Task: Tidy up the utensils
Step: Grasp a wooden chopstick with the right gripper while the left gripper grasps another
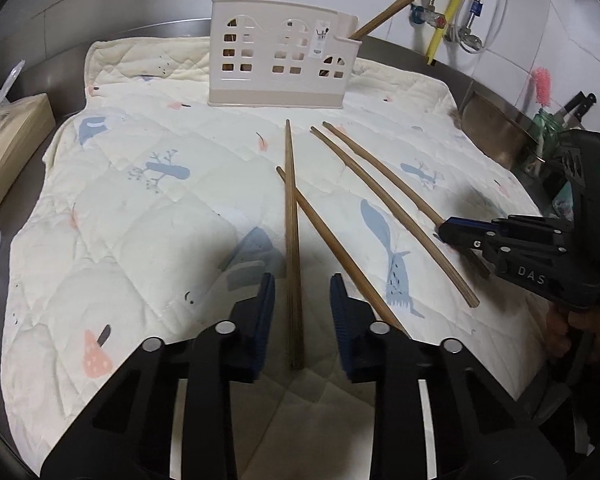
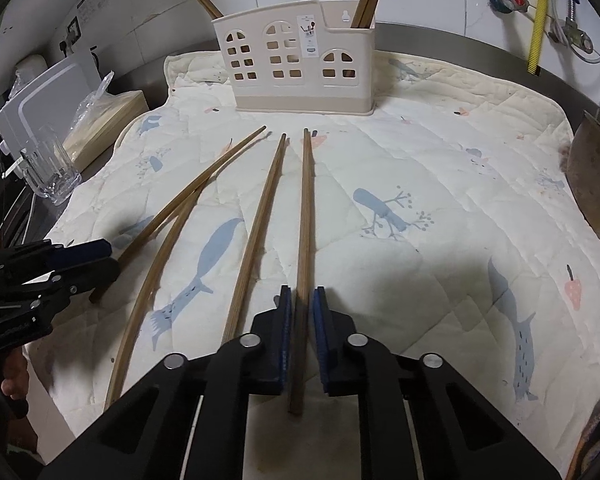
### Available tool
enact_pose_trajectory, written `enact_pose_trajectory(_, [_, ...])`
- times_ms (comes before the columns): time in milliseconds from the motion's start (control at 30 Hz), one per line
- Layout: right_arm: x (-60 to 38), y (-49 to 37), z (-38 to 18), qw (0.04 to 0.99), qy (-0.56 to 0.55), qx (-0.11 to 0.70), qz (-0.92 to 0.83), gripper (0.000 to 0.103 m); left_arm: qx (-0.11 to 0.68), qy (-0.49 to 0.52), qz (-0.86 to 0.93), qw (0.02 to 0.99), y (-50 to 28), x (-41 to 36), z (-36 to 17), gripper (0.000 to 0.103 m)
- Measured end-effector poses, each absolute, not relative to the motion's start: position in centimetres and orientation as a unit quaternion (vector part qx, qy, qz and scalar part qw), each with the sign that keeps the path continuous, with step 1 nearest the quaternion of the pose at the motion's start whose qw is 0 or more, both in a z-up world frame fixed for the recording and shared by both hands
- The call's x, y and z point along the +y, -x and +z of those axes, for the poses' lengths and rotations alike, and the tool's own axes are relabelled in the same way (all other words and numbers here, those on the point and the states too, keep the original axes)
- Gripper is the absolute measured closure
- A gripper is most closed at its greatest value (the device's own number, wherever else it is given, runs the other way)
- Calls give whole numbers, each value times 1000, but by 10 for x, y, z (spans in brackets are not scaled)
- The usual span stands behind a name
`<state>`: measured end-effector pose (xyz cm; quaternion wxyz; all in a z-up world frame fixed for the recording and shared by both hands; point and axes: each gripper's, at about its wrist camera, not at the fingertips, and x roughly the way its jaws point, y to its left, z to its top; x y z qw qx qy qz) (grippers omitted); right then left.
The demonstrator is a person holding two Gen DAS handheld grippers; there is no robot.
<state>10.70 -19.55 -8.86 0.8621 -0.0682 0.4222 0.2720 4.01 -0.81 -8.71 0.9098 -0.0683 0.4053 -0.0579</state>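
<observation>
The right gripper had closed on a long brown wooden chopstick; its butt end was hidden under the fingers. The left gripper stood open astride another chopstick (untouched) on the quilted cream mat, near the beige plastic holder.

I see a steel desk under a quilted cloth (printed birds), with a tissue box beside it.

left claw: spread wide | right claw: nearly closed
</observation>
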Motion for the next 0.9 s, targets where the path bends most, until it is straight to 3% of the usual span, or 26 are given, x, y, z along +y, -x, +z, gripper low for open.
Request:
enact_pose_trajectory(500, [-193, -105, -90, 867, 79, 415, 265, 95, 414, 61, -50, 907, -50, -7, -95, 96])
enact_pose_trajectory(900, [-203, -101, -52, 888, 72, 369, 265, 96, 381, 52, -51, 922, -47, 1, -58, 97])
